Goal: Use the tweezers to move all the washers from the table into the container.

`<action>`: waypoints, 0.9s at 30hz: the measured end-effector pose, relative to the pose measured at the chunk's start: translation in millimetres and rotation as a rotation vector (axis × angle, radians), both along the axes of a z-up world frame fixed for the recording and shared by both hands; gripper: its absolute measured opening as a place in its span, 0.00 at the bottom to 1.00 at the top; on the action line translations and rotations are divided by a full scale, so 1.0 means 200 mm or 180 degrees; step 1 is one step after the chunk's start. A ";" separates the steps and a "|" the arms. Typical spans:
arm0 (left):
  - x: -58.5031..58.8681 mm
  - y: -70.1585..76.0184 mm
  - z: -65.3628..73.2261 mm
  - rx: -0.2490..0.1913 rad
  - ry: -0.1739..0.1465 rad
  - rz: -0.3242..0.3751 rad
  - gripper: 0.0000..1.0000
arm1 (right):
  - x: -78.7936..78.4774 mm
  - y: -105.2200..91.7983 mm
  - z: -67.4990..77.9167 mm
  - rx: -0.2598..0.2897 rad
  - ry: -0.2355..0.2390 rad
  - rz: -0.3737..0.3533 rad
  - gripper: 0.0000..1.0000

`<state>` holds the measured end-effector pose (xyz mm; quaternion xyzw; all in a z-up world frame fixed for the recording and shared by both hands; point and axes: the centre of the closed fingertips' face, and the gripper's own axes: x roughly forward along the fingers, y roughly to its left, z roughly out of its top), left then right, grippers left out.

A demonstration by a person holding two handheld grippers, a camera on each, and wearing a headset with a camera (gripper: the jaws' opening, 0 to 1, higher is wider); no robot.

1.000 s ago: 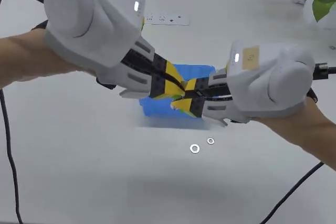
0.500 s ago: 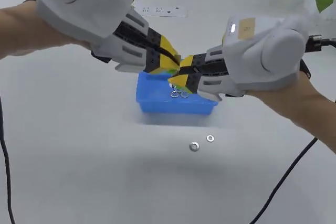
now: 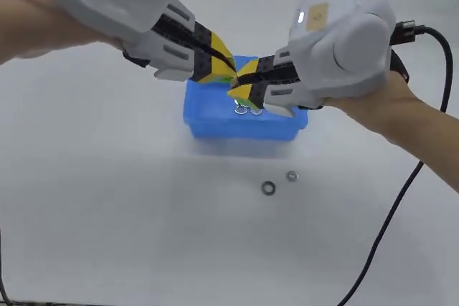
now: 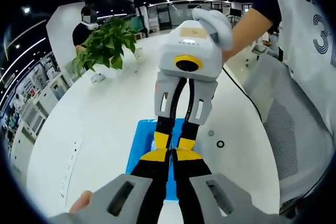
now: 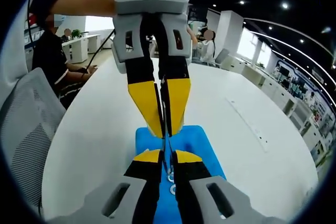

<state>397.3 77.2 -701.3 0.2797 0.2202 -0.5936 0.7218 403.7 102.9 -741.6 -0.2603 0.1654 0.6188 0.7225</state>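
Since a second ago the meeting tips of the left gripper [image 3: 222, 73] and right gripper [image 3: 244, 89] have come over the open top of the blue rectangular plastic container [image 3: 237, 128], baring small metal ring washers [image 3: 242, 110] inside. Two loose washers [image 3: 268, 188] stay on the white table [image 3: 107, 198], near the container's front.

From the left gripper view, its jaws stand almost together, tip to tip with the right gripper's.

From the right gripper view, slim metal tweezers [image 5: 164, 129] run through both narrow jaw slits, pinched there. How far the tweezers gape, I cannot tell.
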 end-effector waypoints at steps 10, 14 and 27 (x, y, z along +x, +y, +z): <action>0.03 0.02 -0.08 0.0028 0.0124 0.0035 0.07 | 0.02 0.02 -0.08 -0.0038 0.0123 -0.0012 0.09; 0.03 0.02 -0.10 0.0030 0.0160 0.0036 0.07 | 0.01 0.02 -0.10 -0.0051 0.0153 -0.0013 0.09; 0.02 0.00 -0.08 0.0050 0.0136 0.0051 0.07 | 0.00 0.00 -0.08 -0.0057 0.0141 -0.0027 0.10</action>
